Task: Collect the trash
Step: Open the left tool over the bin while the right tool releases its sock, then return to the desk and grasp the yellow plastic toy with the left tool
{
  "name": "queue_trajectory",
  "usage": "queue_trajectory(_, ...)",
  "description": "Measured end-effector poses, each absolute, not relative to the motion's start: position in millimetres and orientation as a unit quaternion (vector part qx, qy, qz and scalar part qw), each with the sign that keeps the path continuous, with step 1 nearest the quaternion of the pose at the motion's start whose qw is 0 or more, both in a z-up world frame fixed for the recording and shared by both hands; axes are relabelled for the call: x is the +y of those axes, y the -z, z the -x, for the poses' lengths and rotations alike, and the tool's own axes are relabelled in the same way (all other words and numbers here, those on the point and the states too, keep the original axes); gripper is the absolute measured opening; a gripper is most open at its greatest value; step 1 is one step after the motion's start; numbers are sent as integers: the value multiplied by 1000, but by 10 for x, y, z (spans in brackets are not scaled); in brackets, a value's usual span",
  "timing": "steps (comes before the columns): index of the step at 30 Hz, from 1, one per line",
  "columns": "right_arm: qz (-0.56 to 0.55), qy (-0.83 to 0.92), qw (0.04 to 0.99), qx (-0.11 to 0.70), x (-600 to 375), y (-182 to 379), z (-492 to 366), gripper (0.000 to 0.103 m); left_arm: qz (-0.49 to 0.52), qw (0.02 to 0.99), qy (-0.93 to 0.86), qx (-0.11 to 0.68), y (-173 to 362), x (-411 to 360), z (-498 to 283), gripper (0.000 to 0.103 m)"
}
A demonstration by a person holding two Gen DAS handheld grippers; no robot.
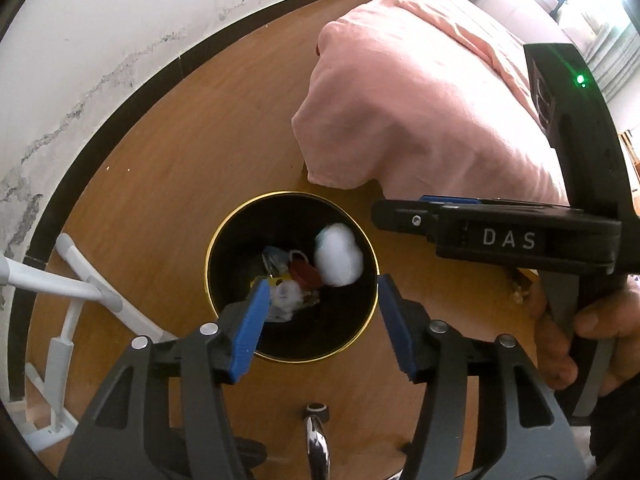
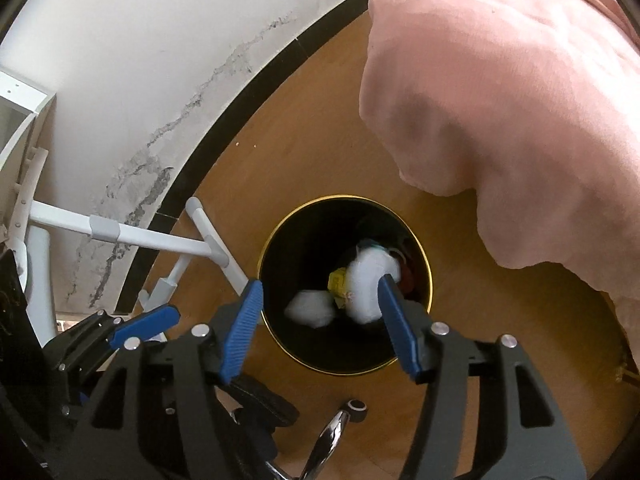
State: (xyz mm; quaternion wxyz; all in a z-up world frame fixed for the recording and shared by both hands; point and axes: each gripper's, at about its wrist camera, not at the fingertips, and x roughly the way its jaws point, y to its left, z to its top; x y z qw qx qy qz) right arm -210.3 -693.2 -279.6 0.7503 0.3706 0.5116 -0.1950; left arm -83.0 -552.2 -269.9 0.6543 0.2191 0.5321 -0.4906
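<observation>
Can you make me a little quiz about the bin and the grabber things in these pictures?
1. True or false: the trash bin stands on a wooden floor.
2. What colour is the bin's rim? A) gold B) red C) green
3. Fill in: the left gripper and the right gripper both have their jaws ____, with nothing between them.

Key
1. True.
2. A. The bin is black inside with a gold rim.
3. Open. White paper wads lie down inside the bin, along with a dark red lid and other scraps. A pink bedspread hangs close behind the bin.
</observation>
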Motion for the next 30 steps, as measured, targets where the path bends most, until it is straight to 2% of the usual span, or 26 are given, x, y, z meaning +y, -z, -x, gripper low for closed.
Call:
queue_trajectory(3, -363, 201, 755, 508, -6921, 2676, 2133, 59, -216, 657, 496, 525, 2604, -5504, 854, 63)
queue_trajectory(5, -358, 208, 759, 503, -6918, 2552, 2187, 63, -212, 660, 503, 516, 2474, -5502, 892, 69)
queue_trajectory(10, -313, 251, 785, 473, -6872, 1915, 2446, 69, -204, 678, 525, 472, 1922, -5419, 1056, 88)
queue_trajectory(13, -263, 274, 812, 443, -6731, 1381, 2588, 79, -187, 688, 546, 440, 1440, -5263, 1164, 89)
queue_trajectory(16, -226, 281, 836, 414, -6544, 894, 2623, 84, -169, 700, 562, 408, 899, -4944, 1226, 91)
queue_trajectory(21, -176, 219, 887, 368, -5865, 190, 2201, 87, -158, 753, 527, 362, 229, -4102, 1011, 91)
queue_trajectory(30, -86, -40, 915, 391, -3872, -2, 625, 87, -163, 870, 311, 345, -70, -1884, -107, 91)
